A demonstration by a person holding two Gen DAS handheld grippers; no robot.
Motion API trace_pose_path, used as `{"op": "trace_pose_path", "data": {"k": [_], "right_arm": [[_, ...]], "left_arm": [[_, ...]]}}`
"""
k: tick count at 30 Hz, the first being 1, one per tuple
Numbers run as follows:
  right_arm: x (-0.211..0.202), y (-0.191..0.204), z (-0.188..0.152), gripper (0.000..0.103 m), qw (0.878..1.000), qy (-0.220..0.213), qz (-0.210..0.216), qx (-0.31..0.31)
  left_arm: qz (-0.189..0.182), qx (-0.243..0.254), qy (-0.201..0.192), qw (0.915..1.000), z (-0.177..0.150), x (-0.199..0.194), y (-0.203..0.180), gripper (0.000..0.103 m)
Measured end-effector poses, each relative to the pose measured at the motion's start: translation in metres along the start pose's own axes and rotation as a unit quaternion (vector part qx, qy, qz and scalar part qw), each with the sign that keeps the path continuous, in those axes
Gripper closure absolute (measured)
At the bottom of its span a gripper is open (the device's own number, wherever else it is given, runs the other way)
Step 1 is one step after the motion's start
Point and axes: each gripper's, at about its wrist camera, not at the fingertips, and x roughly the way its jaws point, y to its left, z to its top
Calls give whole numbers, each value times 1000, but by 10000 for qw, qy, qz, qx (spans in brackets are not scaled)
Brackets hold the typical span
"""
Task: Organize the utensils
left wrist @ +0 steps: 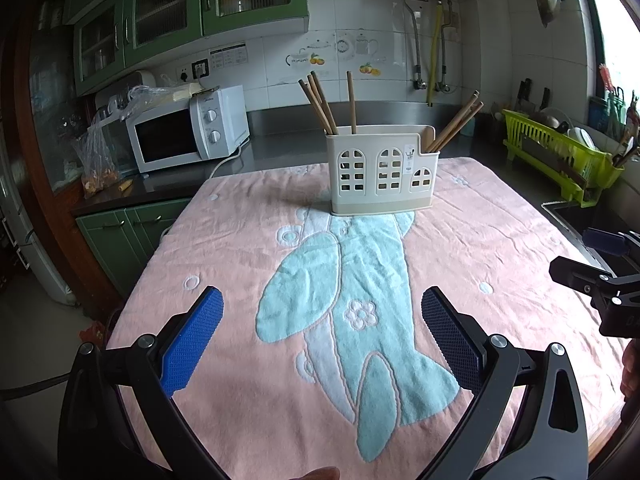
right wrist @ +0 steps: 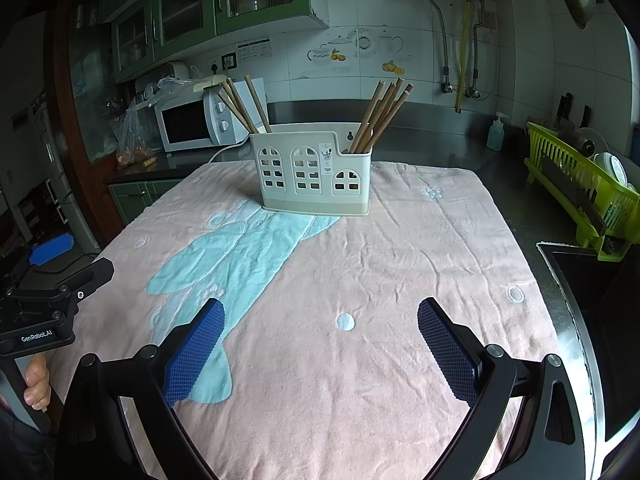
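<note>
Chopsticks (right wrist: 378, 118) already stand in the cream holder (right wrist: 314, 172) at the towel's (right wrist: 400, 264) far side. I hold the left gripper (left wrist: 322, 340) and right gripper (right wrist: 320, 344) empty, fingers apart, well short. I'd approach high and pinch one stick near its top.

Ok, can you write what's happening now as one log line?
left gripper: open, empty | right gripper: open, empty | chopsticks: in holder | holder: upright on towel

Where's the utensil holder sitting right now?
The cream utensil holder stands upright on the far middle of the pink towel in both wrist views, ahead of both tools, with the microwave behind it to the left.
</note>
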Motion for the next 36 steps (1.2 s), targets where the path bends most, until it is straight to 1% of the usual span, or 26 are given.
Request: {"op": "trace_pose_path", "data": {"k": [36], "right_arm": [[0, 0, 1, 9, 10000, 7, 40, -6]], "left_arm": [[12, 58, 51, 10000, -1, 1, 0, 5]]}}
